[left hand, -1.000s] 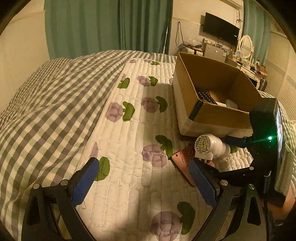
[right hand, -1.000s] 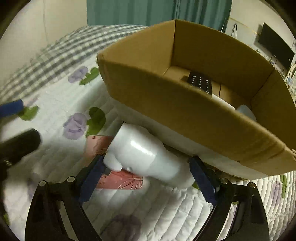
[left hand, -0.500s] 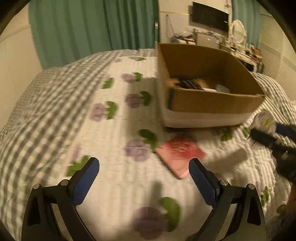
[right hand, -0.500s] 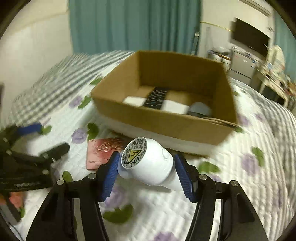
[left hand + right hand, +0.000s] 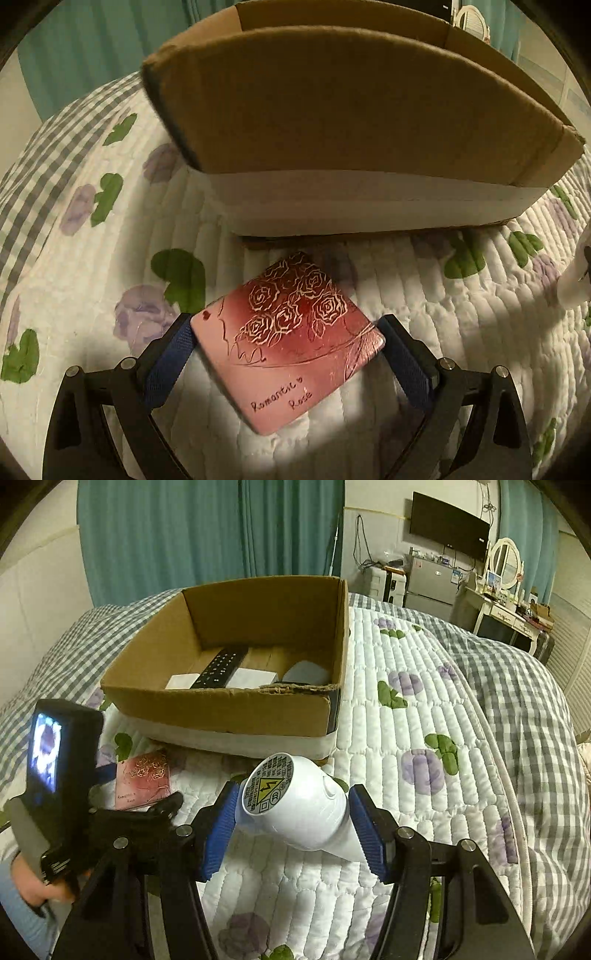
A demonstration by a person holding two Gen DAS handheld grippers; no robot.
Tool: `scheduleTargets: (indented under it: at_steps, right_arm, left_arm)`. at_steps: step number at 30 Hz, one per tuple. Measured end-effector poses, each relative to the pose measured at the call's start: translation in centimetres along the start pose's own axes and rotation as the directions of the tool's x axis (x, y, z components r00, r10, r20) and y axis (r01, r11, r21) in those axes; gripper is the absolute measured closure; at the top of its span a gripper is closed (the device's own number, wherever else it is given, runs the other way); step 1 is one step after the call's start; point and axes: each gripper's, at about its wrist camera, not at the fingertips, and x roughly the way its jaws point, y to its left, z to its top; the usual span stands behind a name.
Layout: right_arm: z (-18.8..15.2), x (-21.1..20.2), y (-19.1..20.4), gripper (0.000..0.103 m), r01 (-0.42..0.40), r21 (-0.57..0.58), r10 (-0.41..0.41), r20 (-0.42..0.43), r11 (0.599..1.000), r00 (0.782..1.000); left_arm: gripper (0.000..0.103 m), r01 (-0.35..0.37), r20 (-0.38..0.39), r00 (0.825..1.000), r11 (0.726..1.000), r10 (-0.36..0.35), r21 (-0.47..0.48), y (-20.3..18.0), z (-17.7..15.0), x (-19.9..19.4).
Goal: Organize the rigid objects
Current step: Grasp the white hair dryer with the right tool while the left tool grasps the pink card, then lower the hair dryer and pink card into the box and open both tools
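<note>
I have the right gripper [image 5: 293,825] clamped across the body of a white plug-in device [image 5: 295,806], lifted off the quilt [image 5: 406,782] and aimed at the cardboard box [image 5: 236,712], I judge so it can go in beside the remote [image 5: 221,666] already lying there. My left gripper [image 5: 286,341] sits low and level over the quilt, fingers spread either side of the pink rose card [image 5: 291,336] lying flat just before the box, bracketing its corners but not yet squeezing.
</note>
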Motion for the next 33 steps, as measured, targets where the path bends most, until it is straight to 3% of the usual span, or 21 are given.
scheduleTargets:
  at_steps: [8, 14, 23, 29, 33]
  right_arm:
    - [0.0, 0.2, 0.1, 0.043, 0.005, 0.002, -0.005, 0.011, 1.000, 1.000]
    - [0.3, -2.2, 0.5, 0.043, -0.016, 0.021, 0.015, 0.054, 1.000, 0.998]
    - [3.5, -8.7, 1.7, 0.043, -0.012, -0.021, 0.015, 0.171, 1.000, 0.985]
    - [8.3, -11.3, 2.4, 0.043, -0.013, -0.073, 0.031, 0.255, 0.997, 0.966]
    - [11.5, -10.9, 2.4, 0.043, -0.032, -0.087, 0.055, 0.278, 0.996, 0.959]
  left_arm:
    - [0.010, 0.050, 0.013, 0.999, 0.999, -0.049, -0.003, 0.2, -0.5, -2.4]
    - [0.010, 0.082, 0.124, 0.989, 0.997, -0.082, -0.001, 1.4, -0.5, -8.6]
    - [0.010, 0.140, 0.299, 0.945, 0.990, -0.130, -0.010, 3.5, 3.5, -17.4]
    - [0.010, 0.131, 0.387, 0.913, 0.991, -0.131, 0.026, 3.7, 7.9, -19.2]
    - [0.010, 0.120, 0.421, 0.898, 0.992, -0.128, 0.046, 3.5, 12.0, -18.2]
